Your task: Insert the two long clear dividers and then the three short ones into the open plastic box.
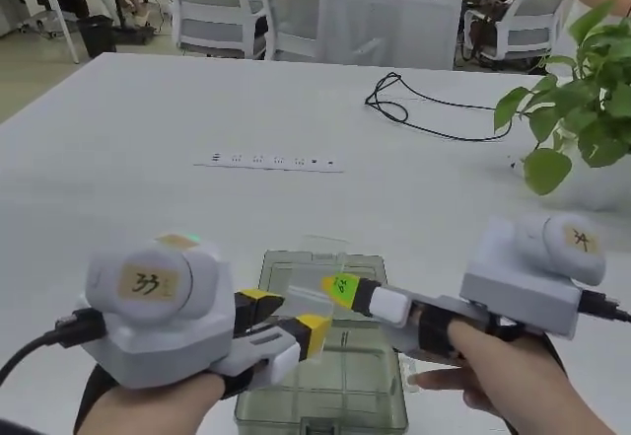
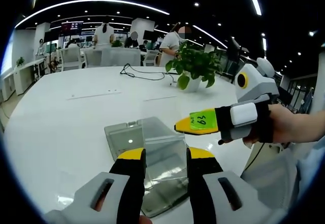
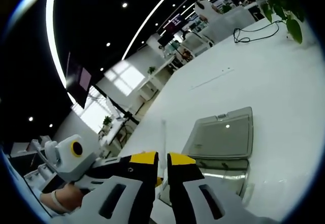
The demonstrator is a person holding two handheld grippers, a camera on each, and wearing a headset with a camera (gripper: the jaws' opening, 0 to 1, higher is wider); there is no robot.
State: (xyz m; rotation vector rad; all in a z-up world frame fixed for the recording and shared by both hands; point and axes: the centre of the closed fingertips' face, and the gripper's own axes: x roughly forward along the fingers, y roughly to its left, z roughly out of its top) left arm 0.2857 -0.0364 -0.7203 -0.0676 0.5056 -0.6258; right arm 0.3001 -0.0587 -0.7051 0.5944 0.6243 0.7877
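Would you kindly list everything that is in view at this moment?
Open plastic box: one, clear greenish, near table edge.
Thin plastic divider: one, clear, above the box.
Flat power strip: one, white, mid-table.
Looped cable: one, black, far right.
Leafy potted plant: one, green, right edge.
Office chairs: several, grey-white, beyond the table.
Table: one, white, underneath everything.
Left gripper: one, grey, yellow tips, jaws flanking the divider.
Right gripper: one, grey, yellow tips, shut on the divider.

A clear divider hangs over the middle of the open, grey-green translucent plastic box.
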